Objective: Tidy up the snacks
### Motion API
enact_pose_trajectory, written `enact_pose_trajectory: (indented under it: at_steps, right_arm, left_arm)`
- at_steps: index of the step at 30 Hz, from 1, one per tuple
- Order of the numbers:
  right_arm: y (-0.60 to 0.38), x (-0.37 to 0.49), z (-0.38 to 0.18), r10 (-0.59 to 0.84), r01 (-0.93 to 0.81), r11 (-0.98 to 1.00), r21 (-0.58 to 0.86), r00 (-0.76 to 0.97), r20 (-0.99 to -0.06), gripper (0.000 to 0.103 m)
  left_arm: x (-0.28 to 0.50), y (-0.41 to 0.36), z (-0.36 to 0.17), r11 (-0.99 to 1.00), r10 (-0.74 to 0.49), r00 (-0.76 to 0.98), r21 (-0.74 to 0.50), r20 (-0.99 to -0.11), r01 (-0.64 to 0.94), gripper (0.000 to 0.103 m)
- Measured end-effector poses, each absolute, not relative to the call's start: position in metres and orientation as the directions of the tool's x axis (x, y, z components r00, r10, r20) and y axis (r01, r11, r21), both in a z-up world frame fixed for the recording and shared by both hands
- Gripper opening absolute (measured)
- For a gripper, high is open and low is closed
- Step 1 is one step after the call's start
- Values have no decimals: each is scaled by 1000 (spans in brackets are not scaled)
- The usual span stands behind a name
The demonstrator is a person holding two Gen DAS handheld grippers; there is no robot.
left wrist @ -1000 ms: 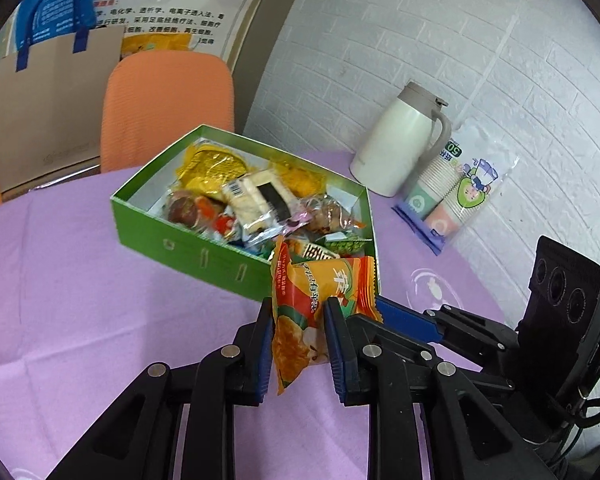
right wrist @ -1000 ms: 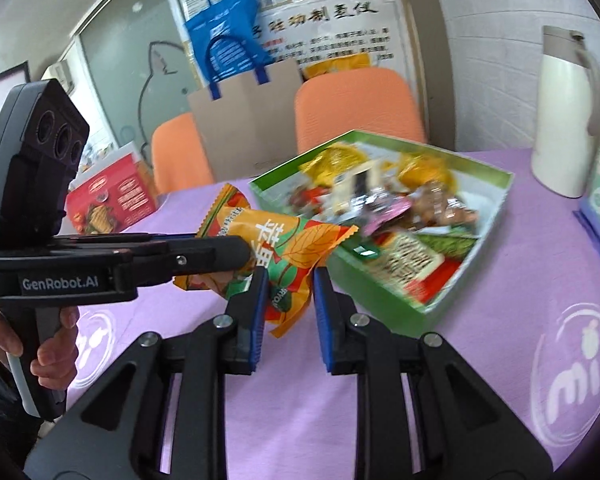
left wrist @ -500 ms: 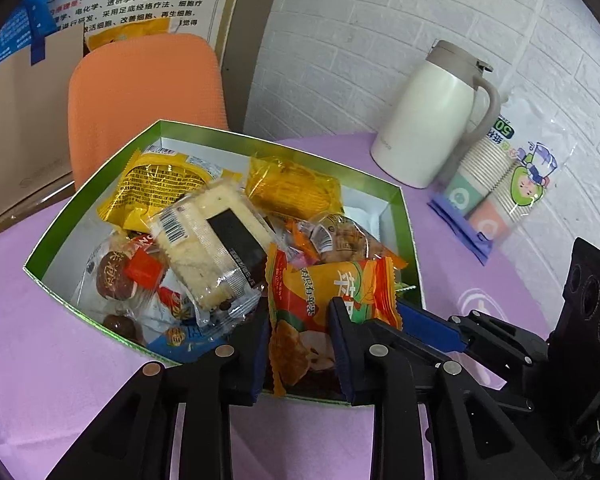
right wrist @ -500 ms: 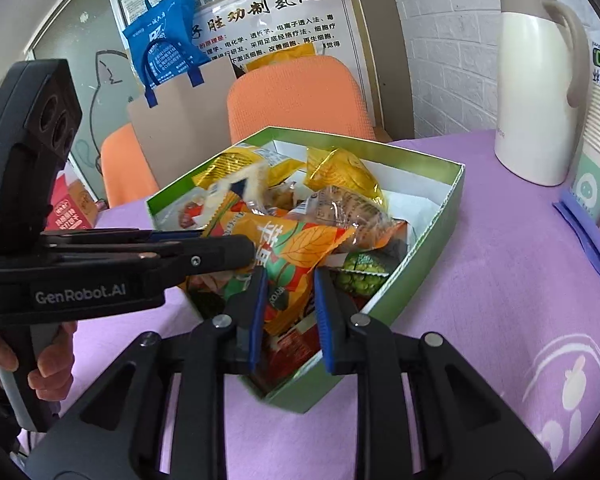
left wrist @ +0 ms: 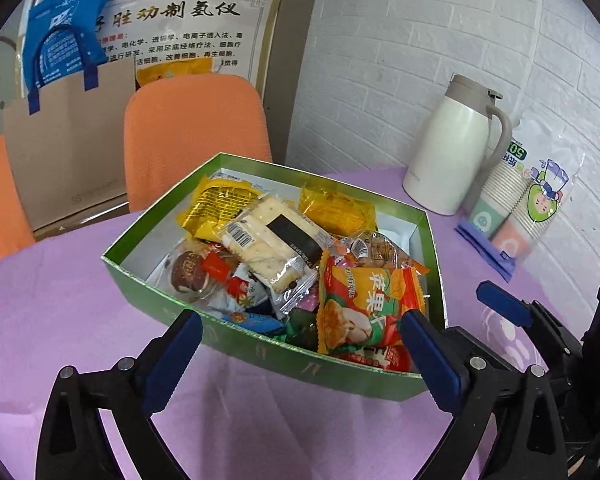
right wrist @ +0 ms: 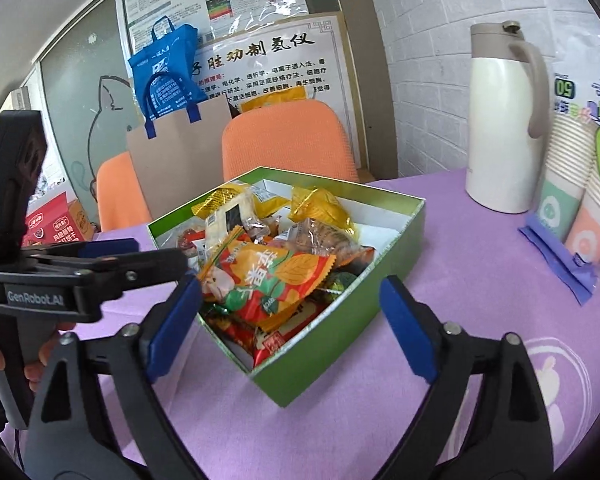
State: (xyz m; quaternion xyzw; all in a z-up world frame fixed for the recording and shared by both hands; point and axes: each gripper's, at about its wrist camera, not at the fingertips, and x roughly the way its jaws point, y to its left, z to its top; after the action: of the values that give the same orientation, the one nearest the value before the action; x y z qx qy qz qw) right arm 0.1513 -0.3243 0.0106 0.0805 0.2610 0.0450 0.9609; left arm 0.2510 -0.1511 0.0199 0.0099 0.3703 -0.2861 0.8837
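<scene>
Both grippers, left (left wrist: 300, 340) and right (right wrist: 290, 316), hang spread wide and empty at the near side of the green box (left wrist: 260, 354), because the orange snack pack (left wrist: 364, 308) lies inside atop the pile at the near right corner.

Green box (left wrist: 268, 354), white inside, on a plain lilac worktop (left wrist: 52, 320). Near corner: orange-and-red snack packet (left wrist: 364, 312) with green leaf motifs, white characters and a pale pastry picture. Beside it: clear-wrapped cream cracker (left wrist: 272, 240) with a black band and a barcode; two yellow foil packets (left wrist: 220, 204); a dark brown round sweet (left wrist: 186, 272). Both tongs, left tongs (left wrist: 300, 344) and right tongs (right wrist: 290, 320), are black with blue pads. Far right: white jug (left wrist: 448, 152) with taupe lid and handle; clear sleeve of cups (left wrist: 512, 216) printed mint and peach. Far left: orange chair (left wrist: 196, 136), brown paper bag (left wrist: 68, 152) with blue handles.
</scene>
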Motion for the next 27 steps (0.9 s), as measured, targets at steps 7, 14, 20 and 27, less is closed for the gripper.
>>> enact_pose_trajectory:
  at_steps: [7,14,20,27]
  right_arm:
    - [-309,119,23,119,-48,988,149,849,-515,99]
    - [-283,84,27,52,-25,998,56,828,-559,100]
    - [-274,49,23,-31,54,998,23,816,-577,102]
    - [-263,31,5,-83,100,995,-7,792,-605,102]
  left_arm:
    - [215,-115,28,886,-428,633,-162,-645,434,102]
    - [178,-85,27,933,-337,668,-143,-664,329,102]
    - [138,-62,15,967,-242,695,-109,-678,230,103]
    - [101,-64,-8,981,-152,705,-17,-693,195,103]
